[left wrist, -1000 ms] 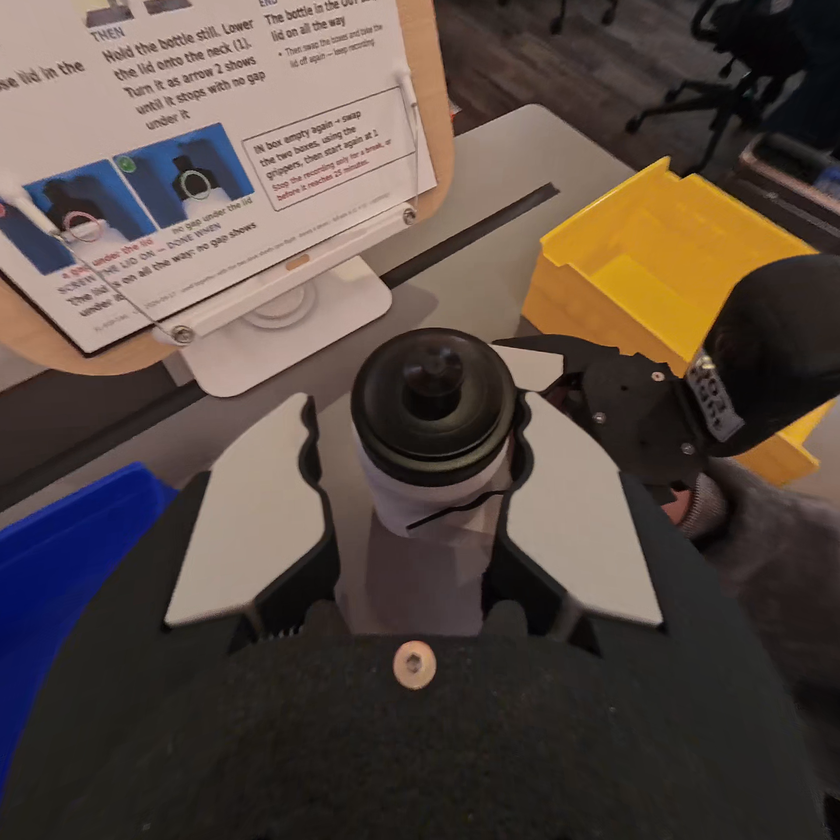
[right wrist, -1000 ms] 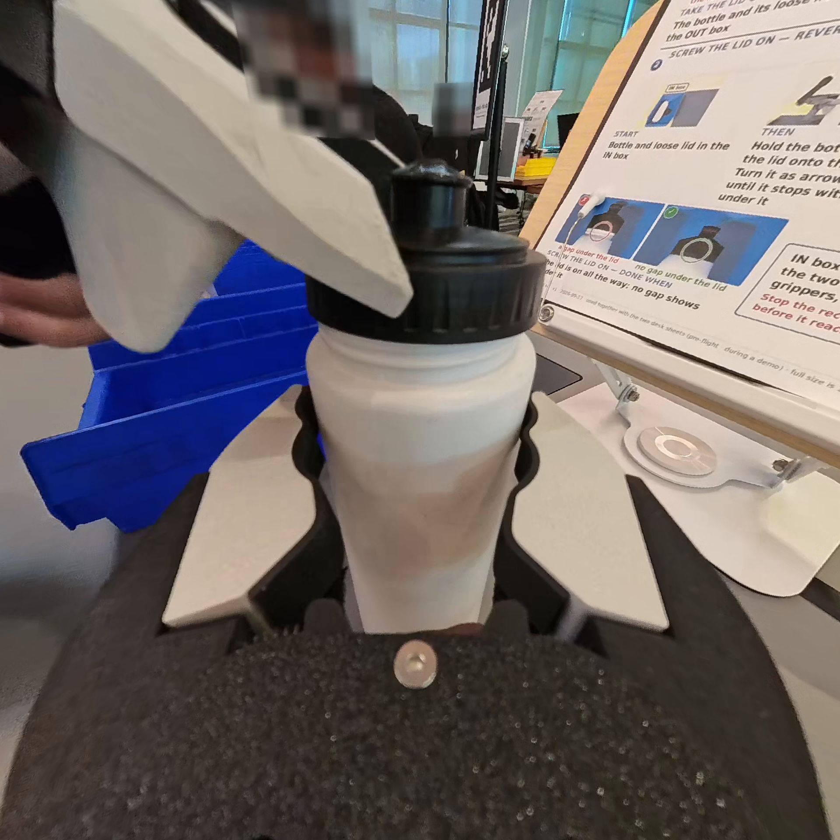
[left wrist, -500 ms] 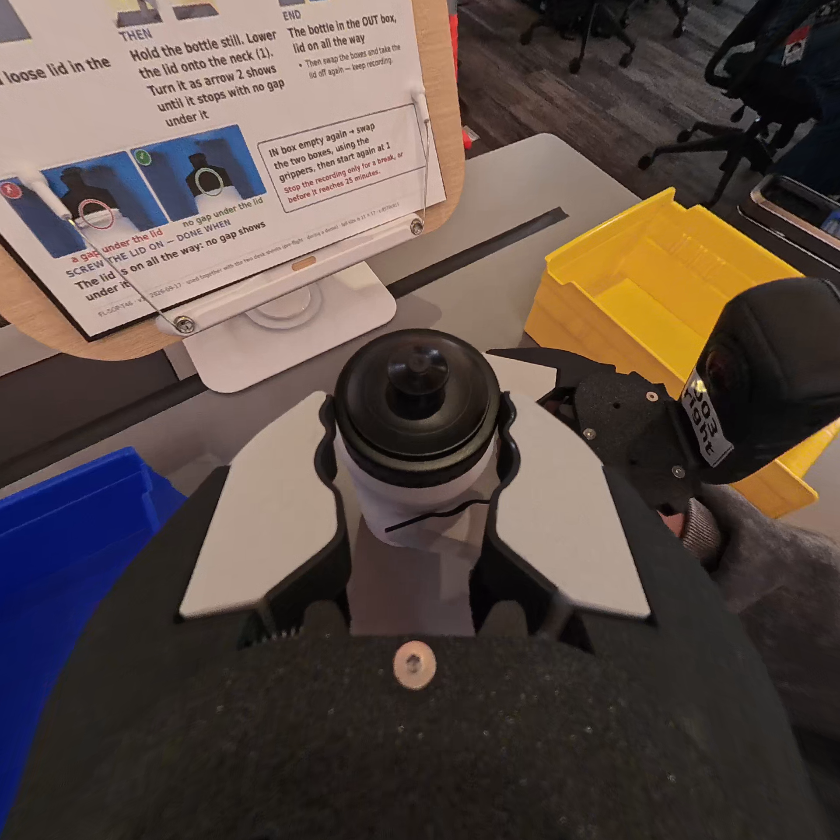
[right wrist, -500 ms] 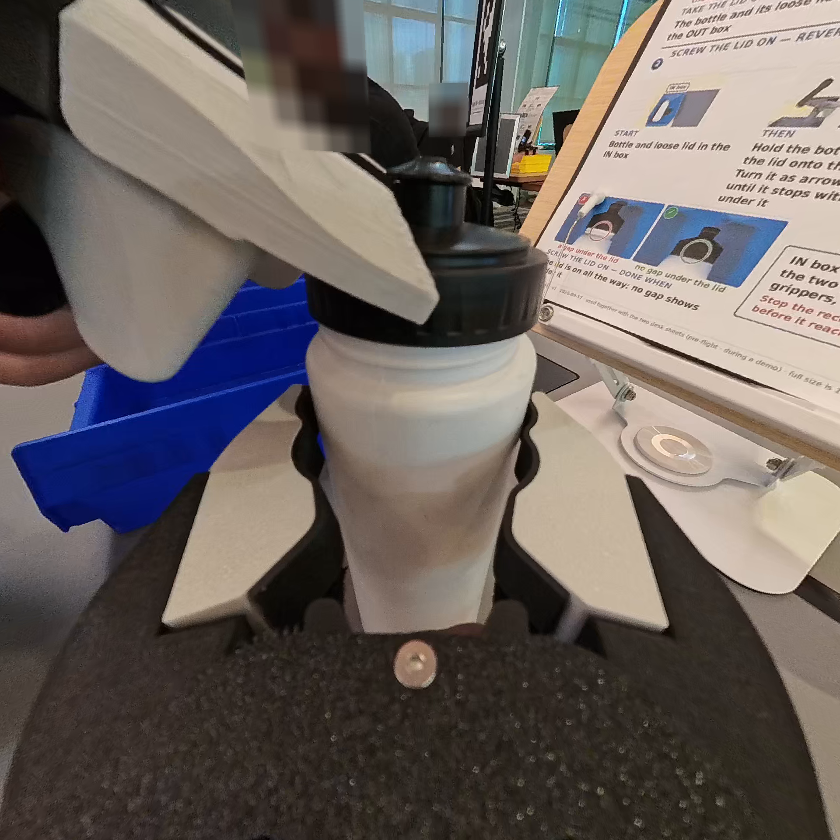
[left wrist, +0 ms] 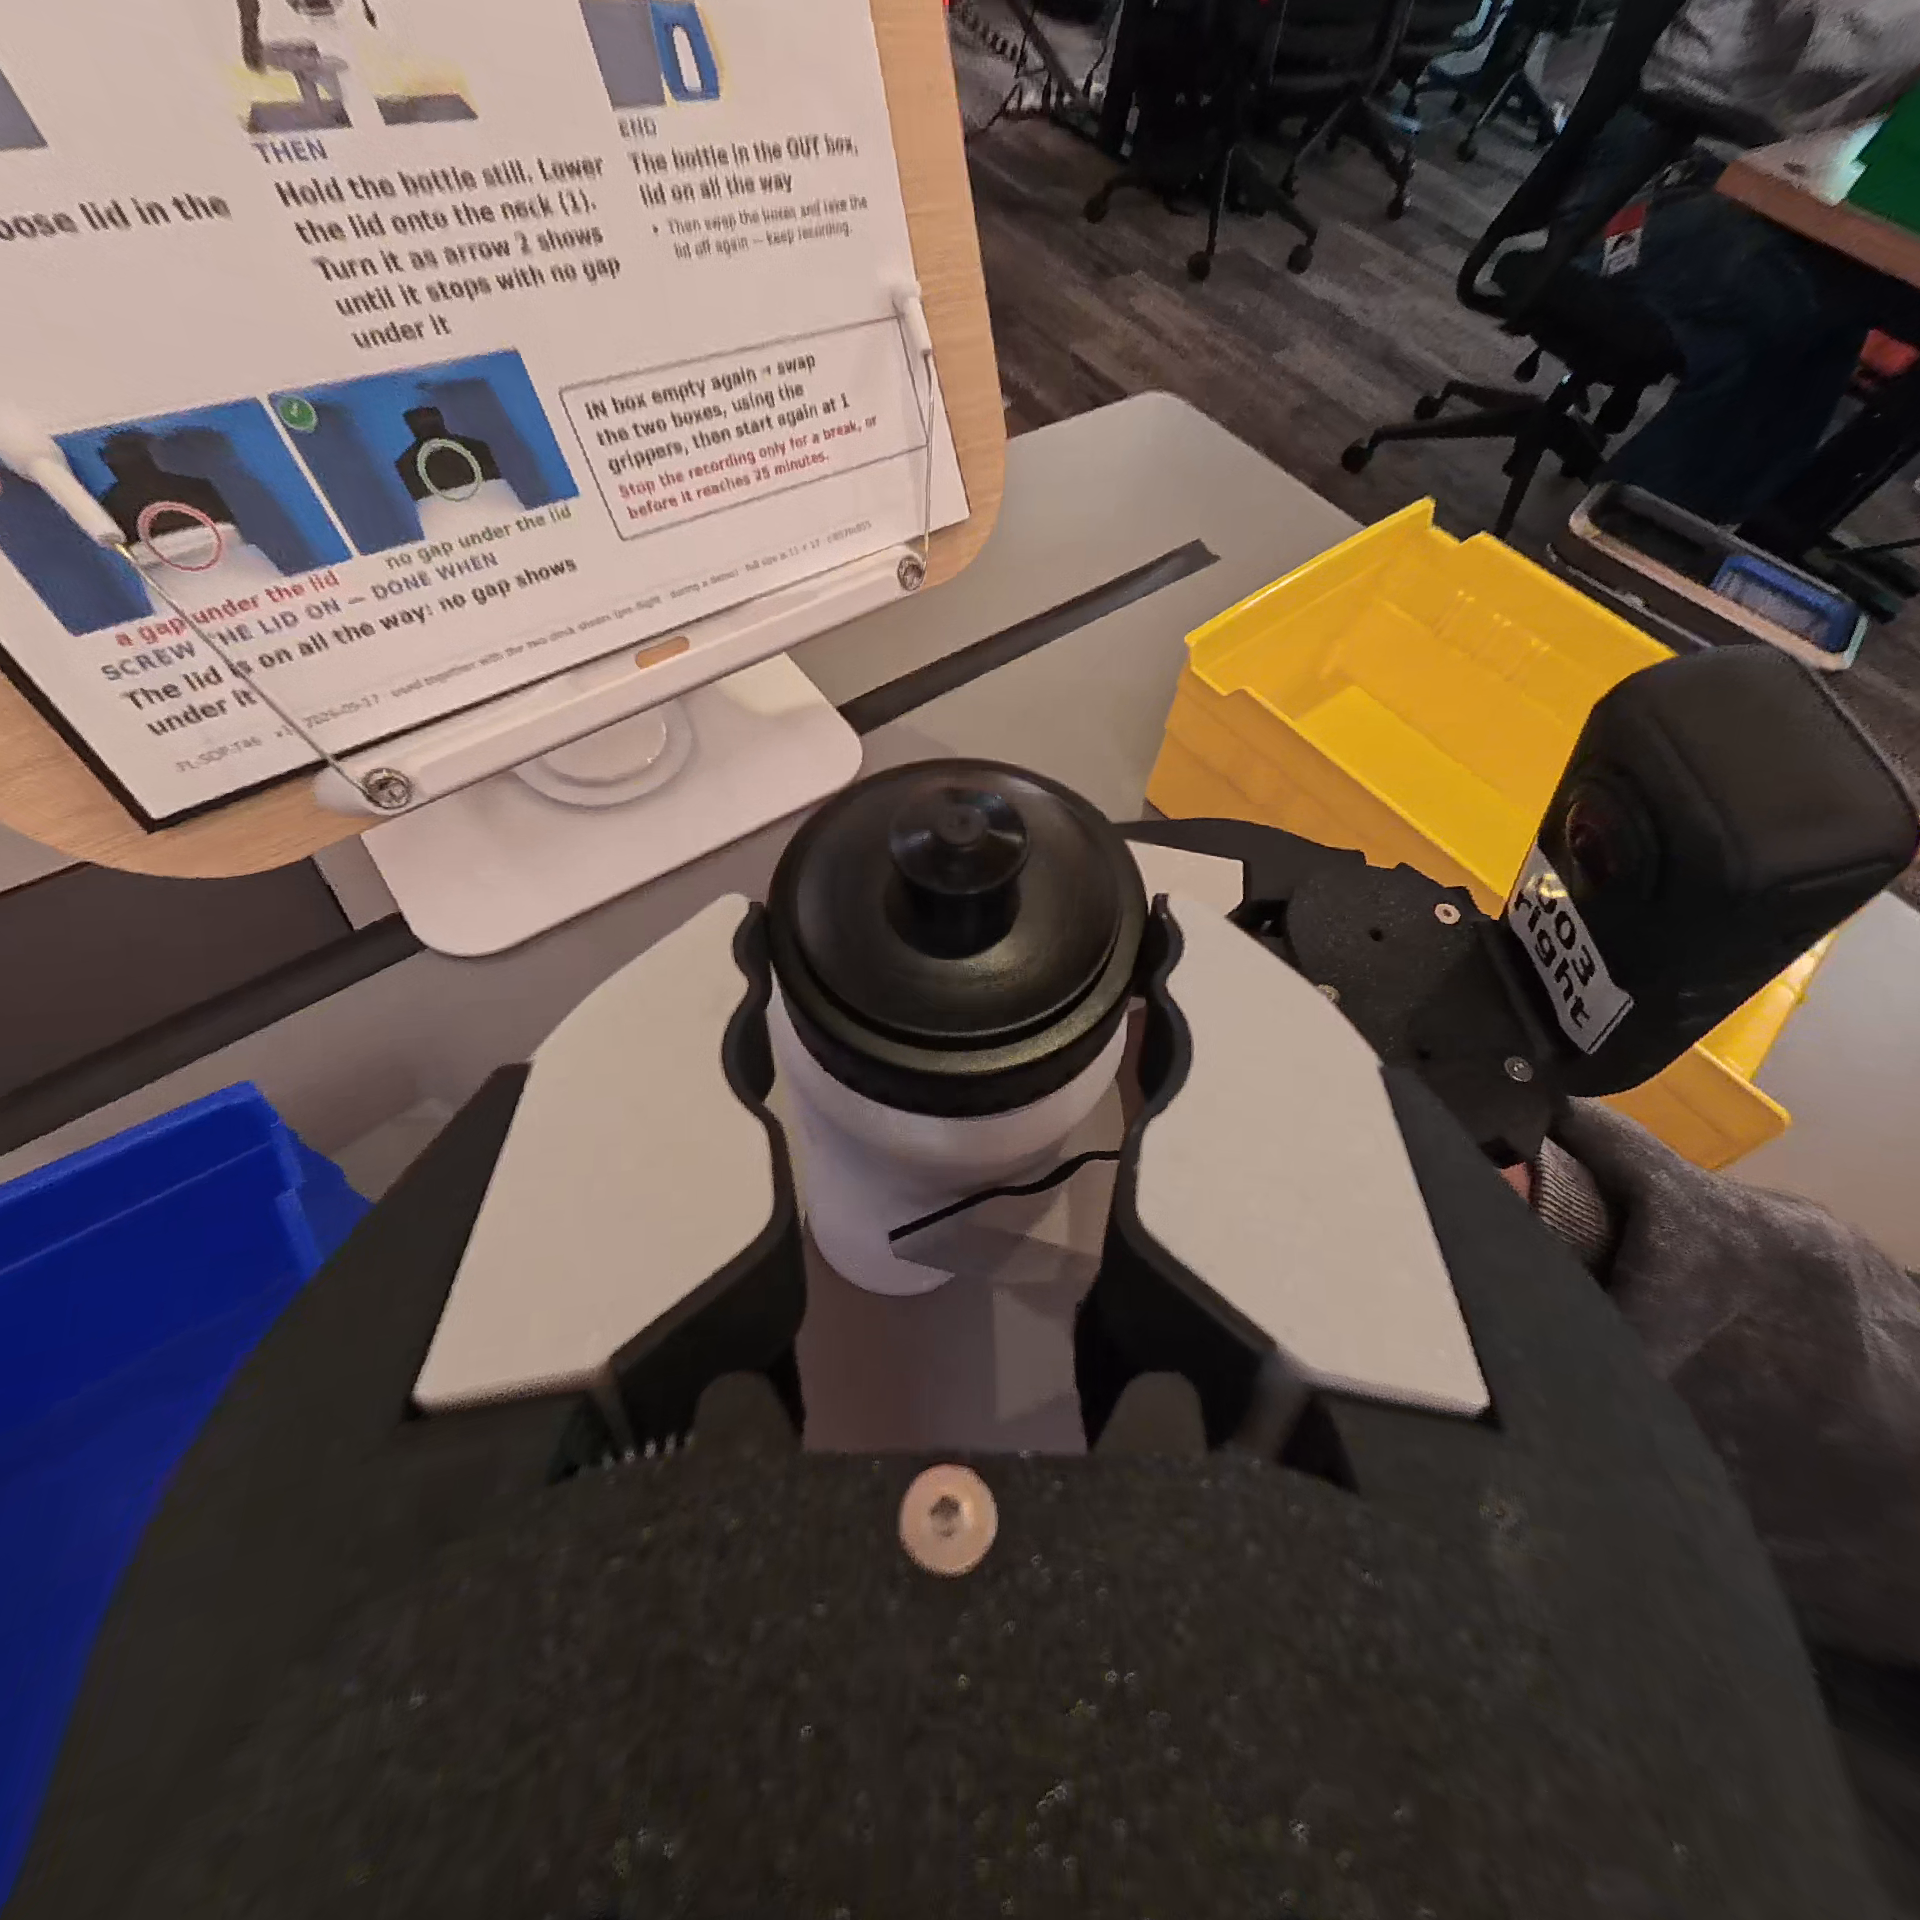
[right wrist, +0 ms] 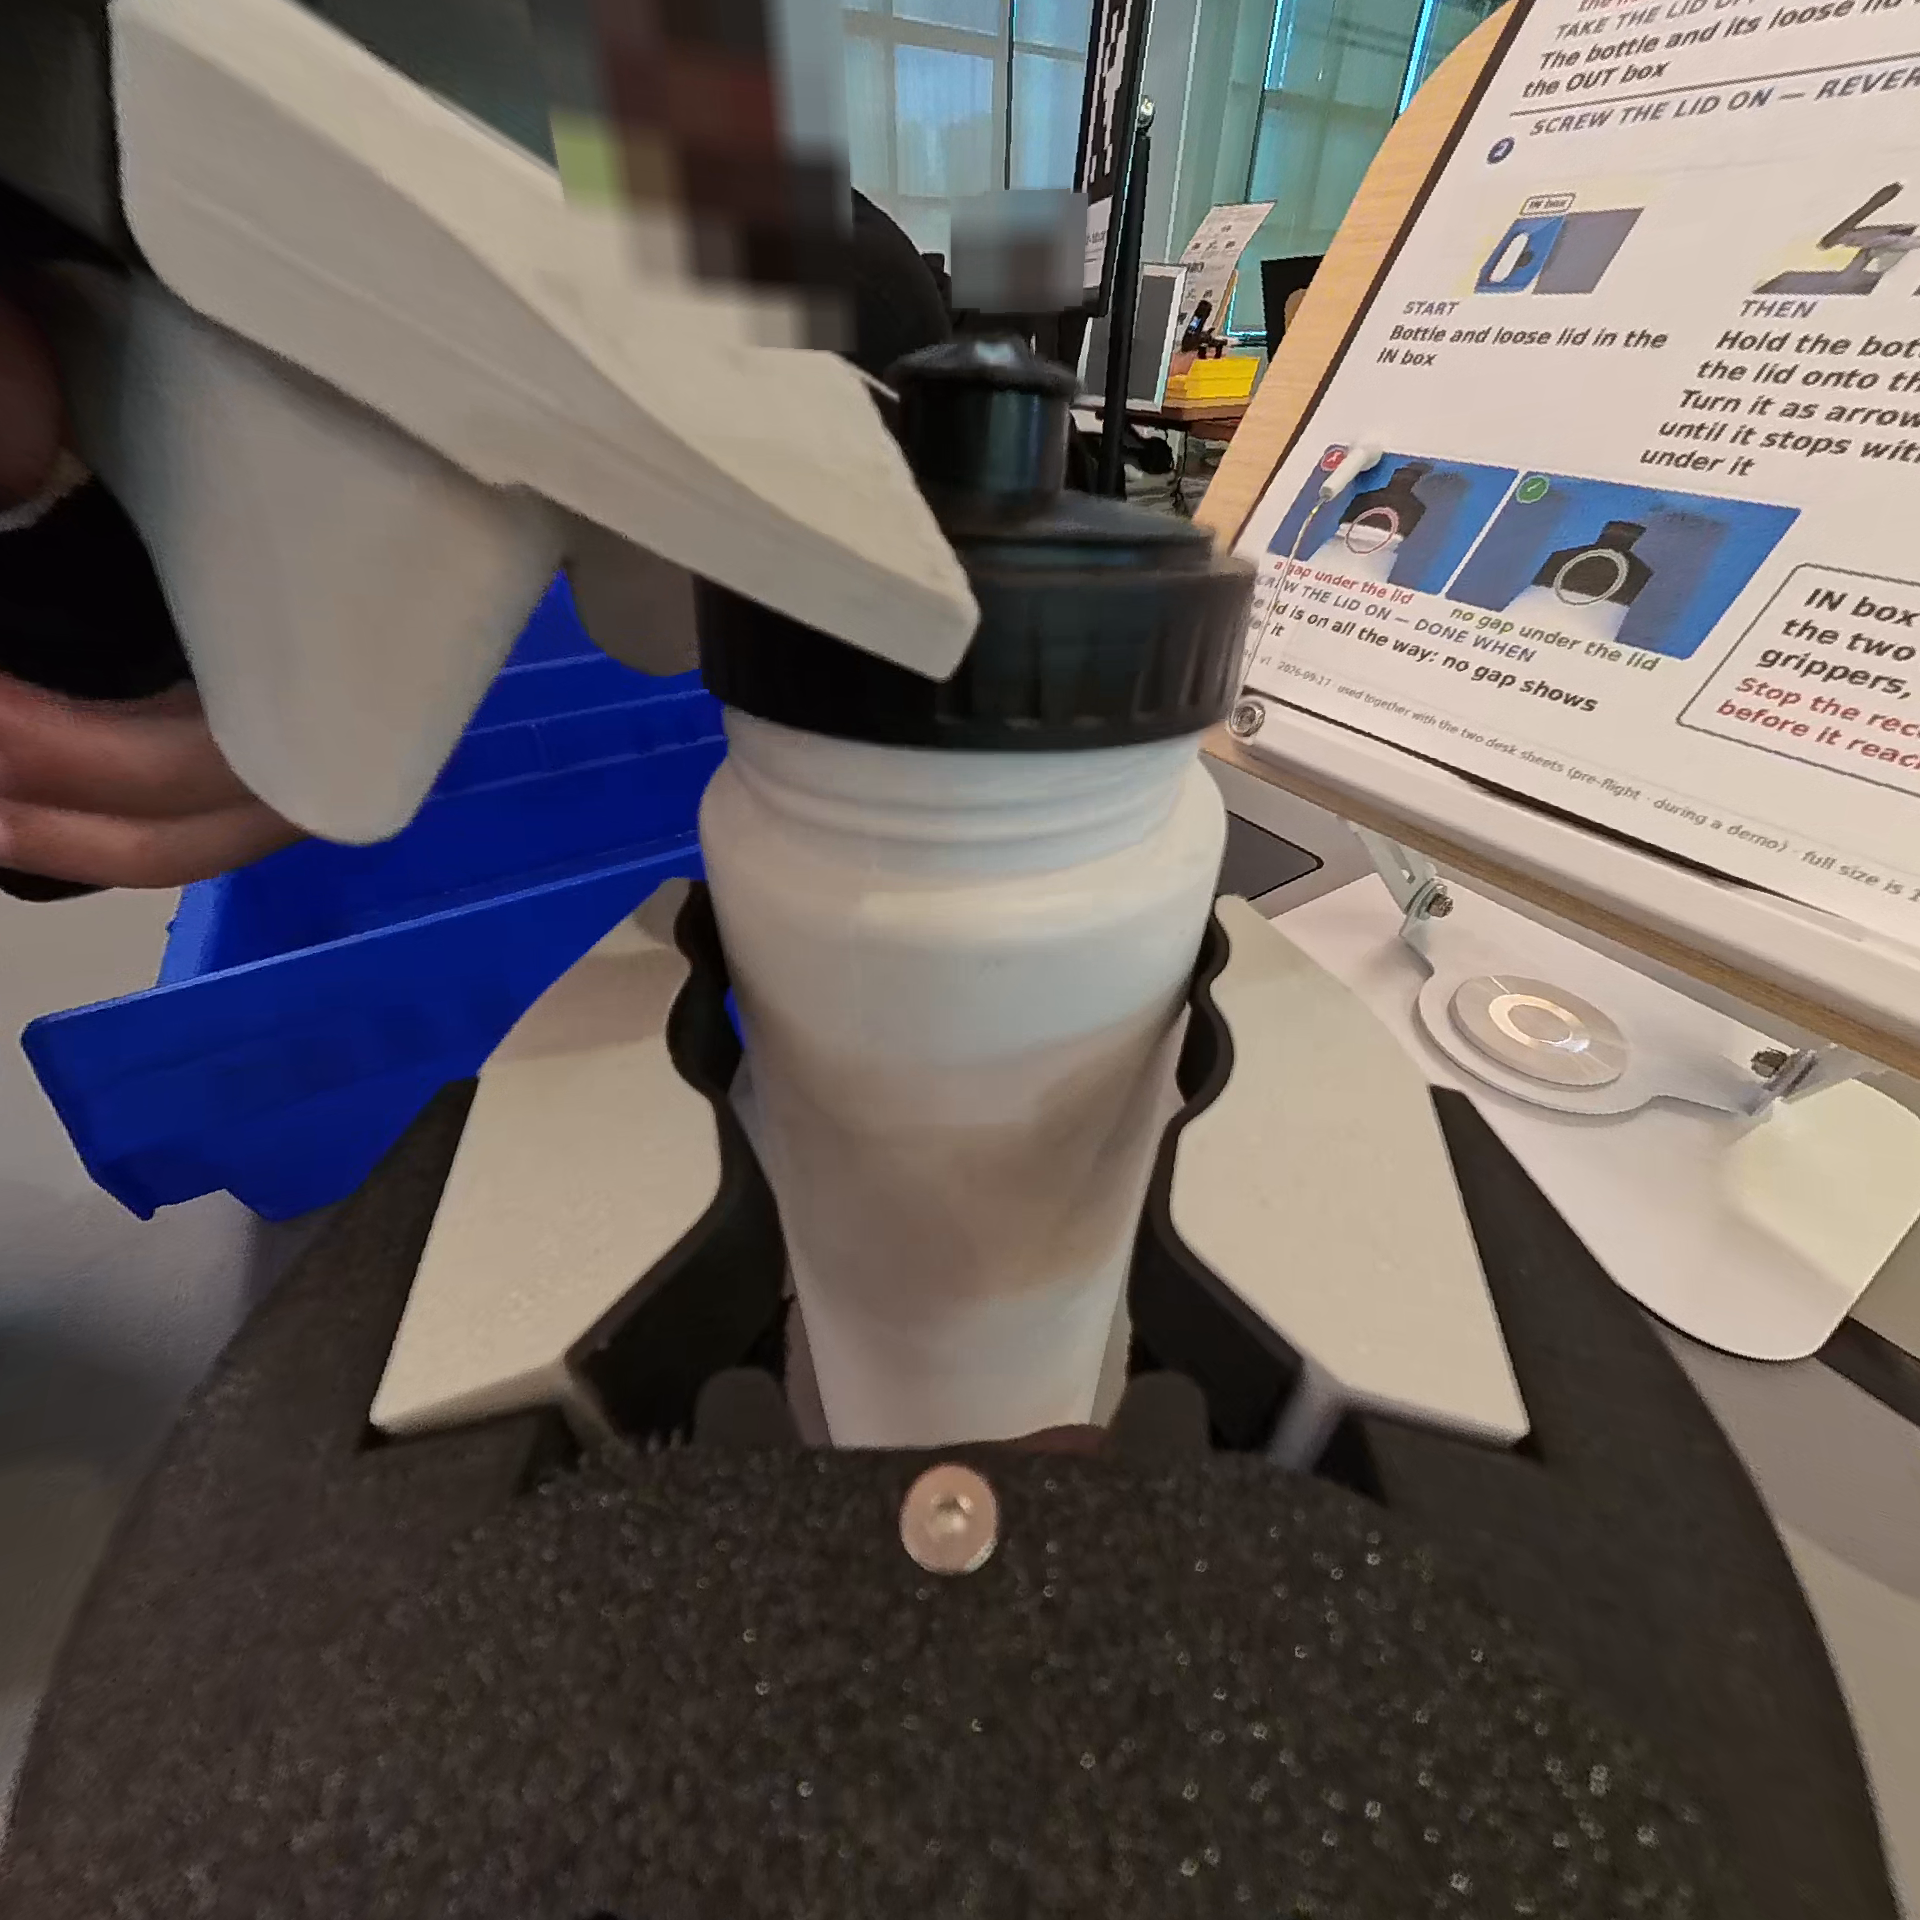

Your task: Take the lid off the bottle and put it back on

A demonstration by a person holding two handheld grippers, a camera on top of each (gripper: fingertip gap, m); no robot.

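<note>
Left wrist view
Left gripper (left wrist: 956, 997): fingers (left wrist: 644, 1164) closed around the black lid (left wrist: 956, 935), one on each side of its rim, touching it.
Lid: sits on top of the white bottle (left wrist: 883, 1174), spout upward, between the fingertips.
Bottle: upright below the lid, body running down between the fingers toward the grey worktop (left wrist: 1091, 540).
Right gripper (left wrist: 1174, 1049): to the right of the fingers, reaching in sideways at the bottle body, lower than the lid.
Yellow bin (left wrist: 1434, 707): right of the fingers and beyond them, on the worktop.
Blue bin (left wrist: 135, 1299): left of the fingers, near.
Instruction sheet (left wrist: 436, 364): on a stand ahead of the fingertips, slightly left.

Right wrist view
Right gripper (right wrist: 956, 987): fingers (right wrist: 582, 1174) narrowed onto the bottle (right wrist: 956, 987), pressing both sides of its white body, well below the lid.
Lid (right wrist: 1039, 623): above the fingertips, on the bottle's neck; a band of thread ridges shows just under its rim.
Left gripper (right wrist: 966, 623): comes down from the upper left, its pale fingers (right wrist: 623, 436) across the near side of the lid.
Hand (right wrist: 114, 790): at the far left edge, behind that gripper.
Blue bin (right wrist: 395, 935): left of the fingers, behind the bottle.
Instruction sheet (right wrist: 1621, 436): right of the fingers, on its stand.
</note>
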